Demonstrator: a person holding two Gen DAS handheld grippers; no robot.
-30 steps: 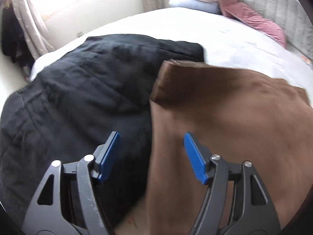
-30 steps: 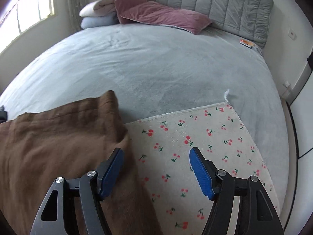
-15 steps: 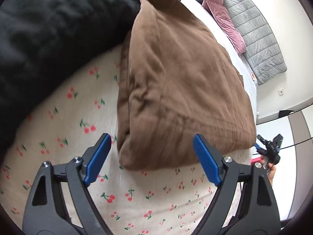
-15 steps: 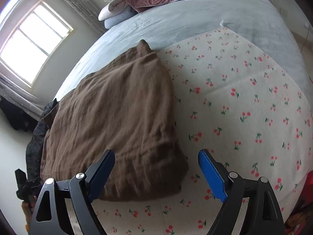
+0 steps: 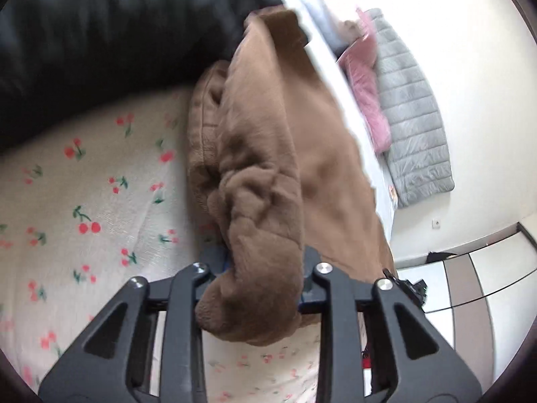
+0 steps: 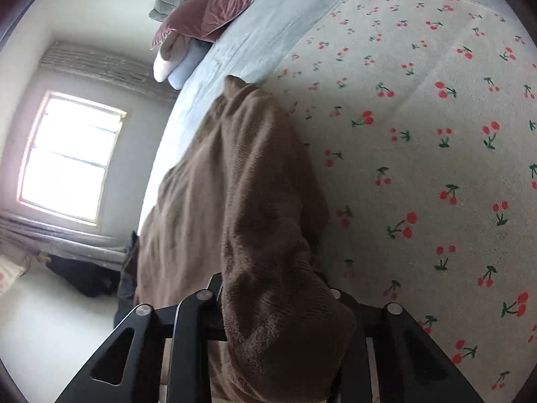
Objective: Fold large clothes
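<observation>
Nearest the left wrist camera, the left gripper (image 5: 263, 277) has its jaws clenched on a thick bunched corner of the brown garment (image 5: 288, 141), which bulges out between the black arms and hides most of the blue pads. The right gripper (image 6: 273, 297) is likewise clamped on another corner of the same garment (image 6: 241, 181), the fabric spilling over the jaws toward the camera.

From both grips the garment runs away across the cherry-print sheet (image 5: 77, 201), part of it lifted, its far end touching the sheet (image 6: 419, 127). Just beside it on the left lies a black quilted coat (image 5: 100, 33). Farther on is the grey bed cover (image 6: 255, 37), then pink pillows (image 5: 372, 100) (image 6: 221, 6) and pale folded ones against the grey padded headboard (image 5: 416, 124). A bright window (image 6: 70, 154) shows in the far wall.
</observation>
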